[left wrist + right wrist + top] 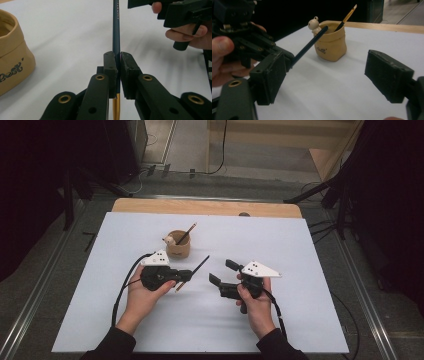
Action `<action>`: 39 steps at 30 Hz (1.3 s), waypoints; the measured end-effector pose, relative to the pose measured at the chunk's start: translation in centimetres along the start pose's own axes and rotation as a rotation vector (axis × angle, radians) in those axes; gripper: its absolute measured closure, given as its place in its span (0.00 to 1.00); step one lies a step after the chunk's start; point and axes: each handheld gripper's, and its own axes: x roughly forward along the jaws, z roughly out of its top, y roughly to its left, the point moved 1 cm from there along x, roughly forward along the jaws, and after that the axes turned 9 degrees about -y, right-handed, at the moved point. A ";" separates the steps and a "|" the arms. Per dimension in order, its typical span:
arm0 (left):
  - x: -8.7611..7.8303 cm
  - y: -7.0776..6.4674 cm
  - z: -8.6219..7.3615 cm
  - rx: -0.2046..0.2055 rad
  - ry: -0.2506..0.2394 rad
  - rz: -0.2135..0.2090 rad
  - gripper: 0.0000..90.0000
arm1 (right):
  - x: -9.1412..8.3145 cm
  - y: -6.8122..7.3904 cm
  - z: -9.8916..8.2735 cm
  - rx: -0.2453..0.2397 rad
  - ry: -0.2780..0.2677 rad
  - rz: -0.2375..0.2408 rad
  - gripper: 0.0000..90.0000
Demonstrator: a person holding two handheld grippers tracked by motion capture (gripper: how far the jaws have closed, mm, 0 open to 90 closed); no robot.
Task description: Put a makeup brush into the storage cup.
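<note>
The left gripper has its fingers pressed tight on a dark pencil, pinching it near the gold band at its back end, so most of the shaft juts out ahead of the grip. In the high view this pencil sits clear of the white worktop, with its long axis running from the left gripper up and to the right, the free tip aimed toward the gap between the two hands. The pencil looks light, thin and stiff, with a smooth lacquered shaft that could slip or swivel in a pinch this far from its middle; a hold nearer the centre would likely steady it. The right gripper has its fingers spread wide and holds nothing; it waits just beside the pencil's free end. Behind them a tan pot stands upright on the worktop with a small figure at its rim and a paintbrush leaning inside, bristles up. From the right gripper view, the pencil's tip lines up near the pot's mouth.
</note>
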 end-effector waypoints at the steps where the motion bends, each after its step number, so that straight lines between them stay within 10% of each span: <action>1: 0.0 0.0 0.0 -0.004 -0.005 -0.004 0.94 | 0.1 0.1 0.0 0.019 -0.005 -0.005 0.29; 10: 0.5 -0.5 -0.4 -0.017 -0.034 -0.014 0.94 | 0.5 0.9 0.2 0.138 -0.031 -0.015 0.36; 21: 1.4 -1.4 -0.7 -0.030 -0.060 -0.046 0.94 | 0.3 1.3 0.3 0.149 -0.053 -0.045 0.56; 25: 1.5 -1.4 -0.7 -0.033 -0.067 -0.043 0.94 | 0.2 1.3 0.3 0.246 -0.103 -0.018 0.57; 39: 2.3 -2.7 -0.7 -0.014 -0.085 -0.055 0.94 | 0.8 1.6 -0.6 0.369 -0.057 -0.004 0.67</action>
